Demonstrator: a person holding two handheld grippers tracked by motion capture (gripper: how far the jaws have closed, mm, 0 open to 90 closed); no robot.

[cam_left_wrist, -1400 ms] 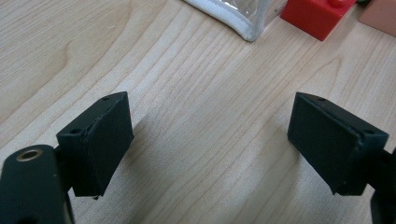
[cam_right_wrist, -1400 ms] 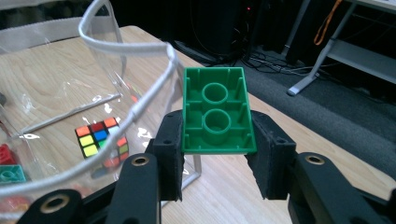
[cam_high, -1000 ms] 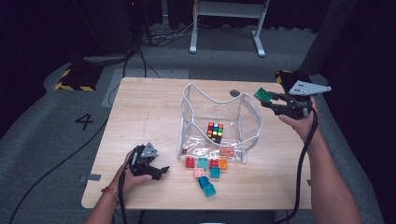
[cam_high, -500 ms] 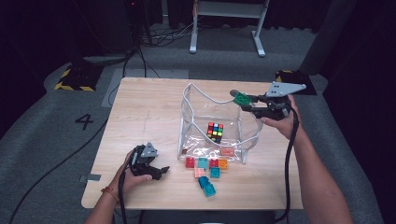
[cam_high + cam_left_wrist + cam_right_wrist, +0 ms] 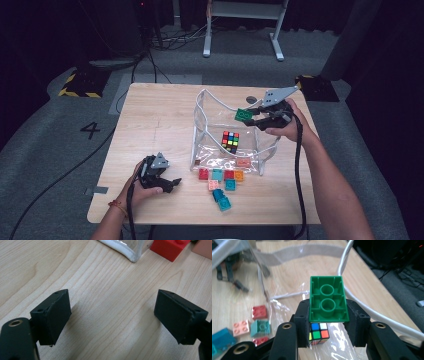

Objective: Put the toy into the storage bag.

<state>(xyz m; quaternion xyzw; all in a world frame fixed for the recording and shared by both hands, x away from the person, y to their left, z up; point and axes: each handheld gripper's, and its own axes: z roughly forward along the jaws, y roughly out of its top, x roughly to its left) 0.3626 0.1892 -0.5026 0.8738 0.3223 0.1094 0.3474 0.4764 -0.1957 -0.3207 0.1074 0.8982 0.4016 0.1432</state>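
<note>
My left gripper (image 5: 170, 184) sits on the wooden table (image 5: 150, 125), off to the left of the clear bag (image 5: 210, 130). Its jaws are spread apart with nothing between them but bare wood grain, and the flat black pads (image 5: 53, 315) look matte and blocky. The bag is see-through plastic with a white corded rim, standing open, and a Rubik's cube (image 5: 230, 141) sits inside on the crinkly bottom. Just in front of the bag there's a little scatter of loose bricks (image 5: 220, 180) in red, teal, orange and pink, all studded plastic. Over the bag's right rim, my right gripper (image 5: 248, 117) is clamped on a green brick (image 5: 328, 300), hollow underside facing the camera with two round tubes showing. It hangs in the air above the bag's opening, cube right below.
</note>
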